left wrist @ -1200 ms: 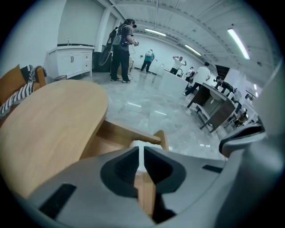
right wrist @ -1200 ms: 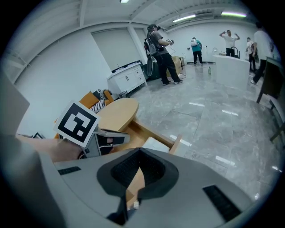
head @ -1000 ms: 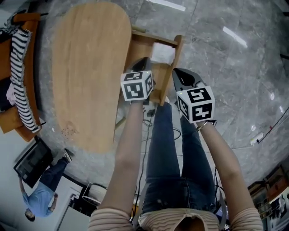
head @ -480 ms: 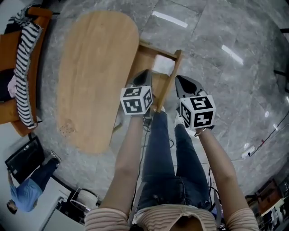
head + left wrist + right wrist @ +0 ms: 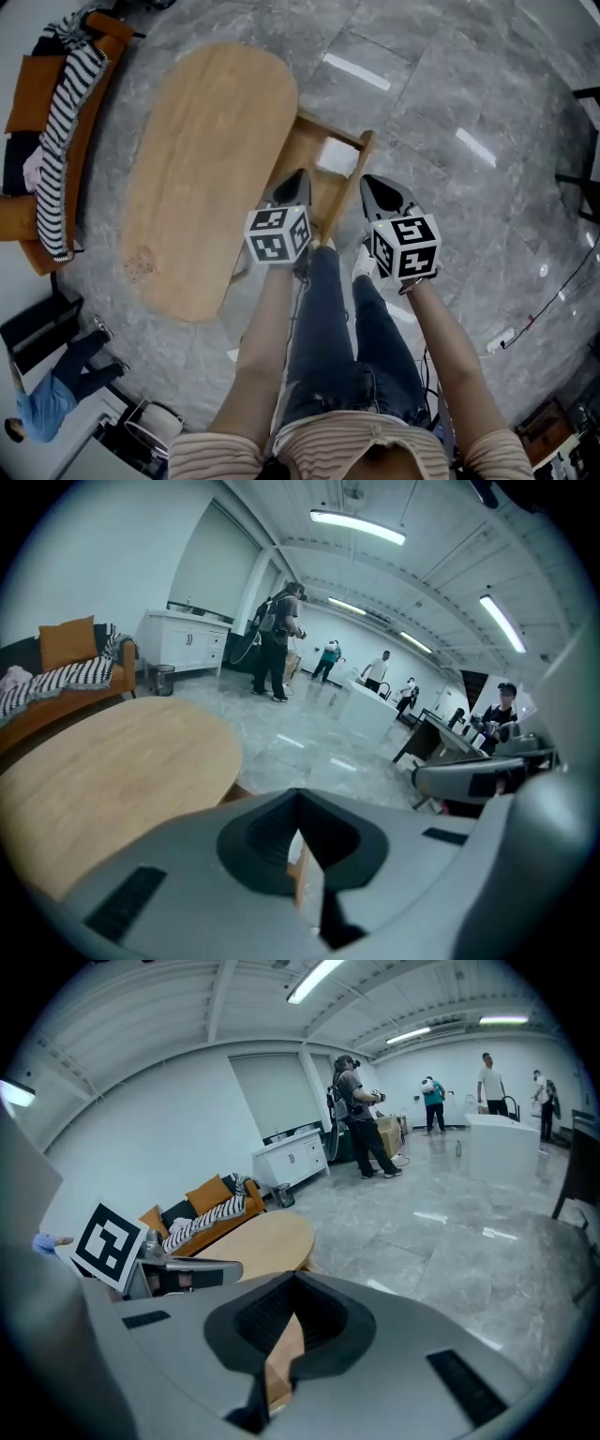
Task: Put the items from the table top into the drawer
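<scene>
Two grippers were held side by side above the person's jeans-clad legs (image 5: 328,328), just below the middle of the head view. The left gripper (image 5: 299,176) was seen with its jaws pressed together and nothing between them. The right gripper (image 5: 367,181) was likewise closed and empty in its own view. Both were pointed toward the top of the frame and tilted downward.

Just beyond their tips, at the centre of the frame, the drawer (image 5: 333,128) was seen pulled out from the right-hand long side of the table (image 5: 211,159). Its front board was laid from upper right to lower left, roughly parallel with the table's long axis. The tip of the left gripper was overlapped with the drawer's near end in the picture. A flat white item (image 5: 336,157) was seen lying in the drawer's upper end; what it was could not be told.

Farther left, an orange sofa (image 5: 23,112) draped with a striped cloth (image 5: 61,141) was placed at the upper left edge. A bystander in blue (image 5: 47,408) was seen at lower left on the grey marble floor (image 5: 450,112). More people (image 5: 277,644) were seen standing far off in the left gripper view.
</scene>
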Motion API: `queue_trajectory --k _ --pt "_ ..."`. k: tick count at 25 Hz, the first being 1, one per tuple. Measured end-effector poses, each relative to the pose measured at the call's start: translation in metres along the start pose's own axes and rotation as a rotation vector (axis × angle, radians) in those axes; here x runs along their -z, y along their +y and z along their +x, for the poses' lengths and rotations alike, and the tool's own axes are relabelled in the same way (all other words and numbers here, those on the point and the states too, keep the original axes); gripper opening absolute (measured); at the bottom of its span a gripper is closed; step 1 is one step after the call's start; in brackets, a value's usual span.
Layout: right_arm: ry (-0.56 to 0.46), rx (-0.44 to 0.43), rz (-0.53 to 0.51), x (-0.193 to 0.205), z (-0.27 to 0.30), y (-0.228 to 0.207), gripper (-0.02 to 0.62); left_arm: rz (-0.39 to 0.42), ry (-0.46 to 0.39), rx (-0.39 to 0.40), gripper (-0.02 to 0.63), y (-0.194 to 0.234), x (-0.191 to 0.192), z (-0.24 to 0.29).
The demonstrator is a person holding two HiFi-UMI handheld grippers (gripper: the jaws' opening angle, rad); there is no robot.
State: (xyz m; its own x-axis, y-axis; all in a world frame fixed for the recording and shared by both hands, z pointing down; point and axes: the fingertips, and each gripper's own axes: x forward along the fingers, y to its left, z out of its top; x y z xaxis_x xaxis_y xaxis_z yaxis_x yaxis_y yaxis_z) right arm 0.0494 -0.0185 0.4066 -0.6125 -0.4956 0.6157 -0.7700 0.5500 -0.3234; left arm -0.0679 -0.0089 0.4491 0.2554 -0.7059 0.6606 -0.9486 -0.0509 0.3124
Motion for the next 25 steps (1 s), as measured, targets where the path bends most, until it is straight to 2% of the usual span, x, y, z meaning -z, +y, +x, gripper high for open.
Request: queue_trajectory --k 11,25 --pt "-0.06 -0.034 -0.072 -0.027 -0.034 0.029 0.008 -0.04 -0.088 0.0 0.014 -0.015 -0.017 -0.048" --pt "-0.152 -0.094 -0.115 -0.042 -0.092 0.062 0.008 -0.007 -0.185 0.005 0.014 -0.058 -0.025 -0.117"
